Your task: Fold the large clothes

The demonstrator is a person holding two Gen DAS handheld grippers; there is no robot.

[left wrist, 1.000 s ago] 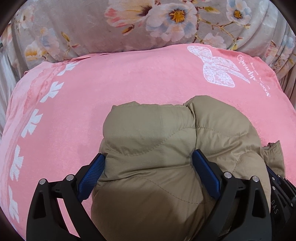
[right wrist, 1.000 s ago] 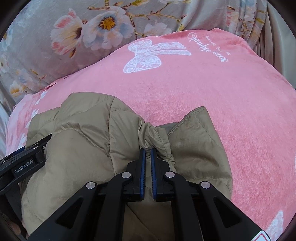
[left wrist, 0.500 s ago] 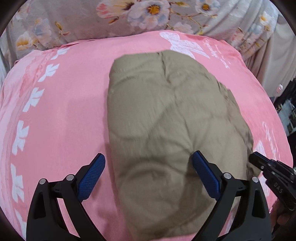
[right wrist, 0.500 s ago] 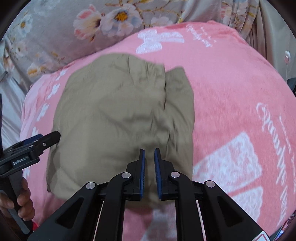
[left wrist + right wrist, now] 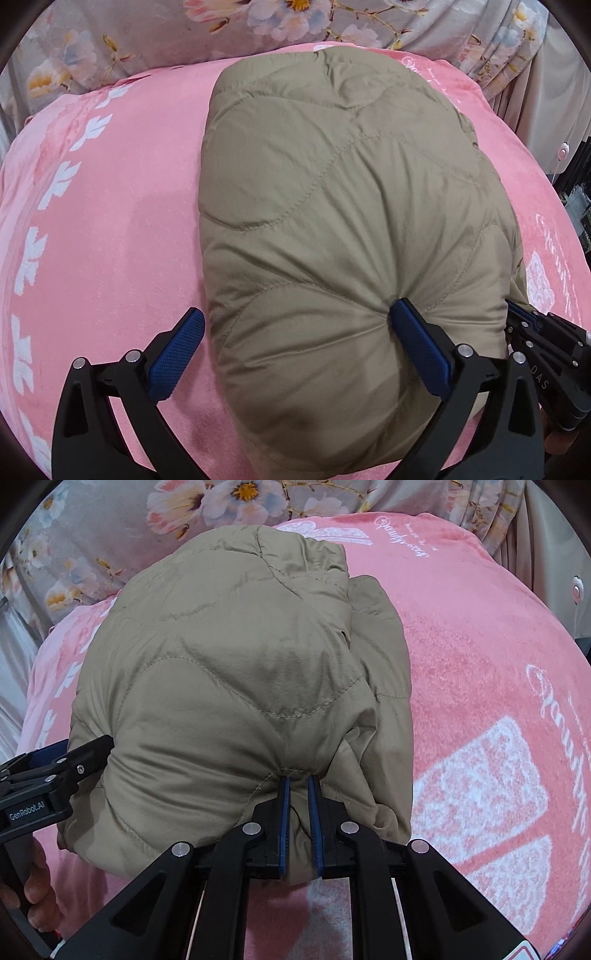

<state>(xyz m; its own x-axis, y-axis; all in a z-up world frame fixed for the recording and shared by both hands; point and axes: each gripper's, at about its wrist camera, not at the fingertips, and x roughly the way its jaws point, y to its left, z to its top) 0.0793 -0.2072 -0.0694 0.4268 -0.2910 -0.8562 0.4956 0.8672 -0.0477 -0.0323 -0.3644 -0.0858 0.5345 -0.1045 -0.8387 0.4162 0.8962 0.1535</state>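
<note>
One quilted jacket (khaki); one pink blanket; two grippers

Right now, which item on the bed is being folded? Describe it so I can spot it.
Find the pink blanket covering the bed. On its middle lies a puffy khaki quilted jacket, folded into a bundle. It is the only plain, stitched, padded thing there; all the fabric around it is patterned.
</note>
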